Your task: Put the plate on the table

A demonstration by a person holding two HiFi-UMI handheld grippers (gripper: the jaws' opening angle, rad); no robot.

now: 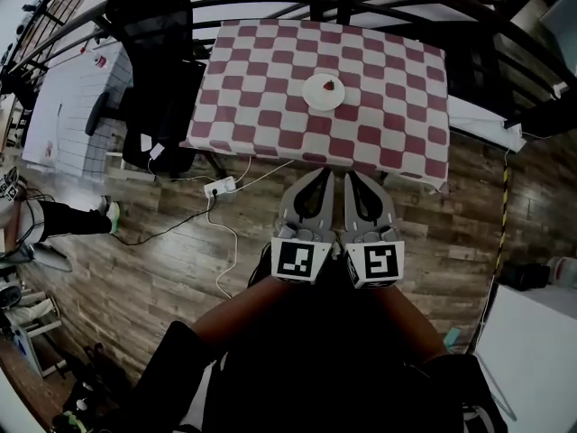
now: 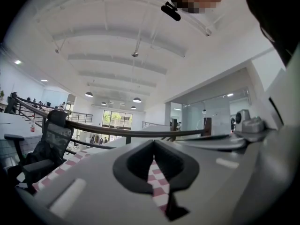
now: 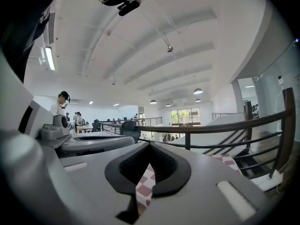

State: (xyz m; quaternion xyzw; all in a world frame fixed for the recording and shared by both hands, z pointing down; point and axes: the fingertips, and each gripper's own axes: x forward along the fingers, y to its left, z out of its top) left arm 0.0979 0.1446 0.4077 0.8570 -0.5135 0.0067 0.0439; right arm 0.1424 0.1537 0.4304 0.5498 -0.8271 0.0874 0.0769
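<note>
A white plate (image 1: 324,92) with a small red thing on it sits near the middle of the table (image 1: 261,106), which has a red-and-white checked cloth. My left gripper (image 1: 324,173) and right gripper (image 1: 351,175) are side by side close to my body, short of the table's near edge, pointing at it. Both are shut with nothing between the jaws. In the left gripper view the gripper (image 2: 153,143) shows only a thin slit with checked cloth (image 2: 157,182) behind. The right gripper view shows that gripper (image 3: 150,145) the same way, and the plate is hidden in both.
A black office chair (image 1: 158,70) stands at the table's left corner. A white power strip (image 1: 220,188) and cables lie on the wooden floor in front of the table. A dark railing (image 1: 505,25) curves behind it. A person's leg (image 1: 63,216) is at far left.
</note>
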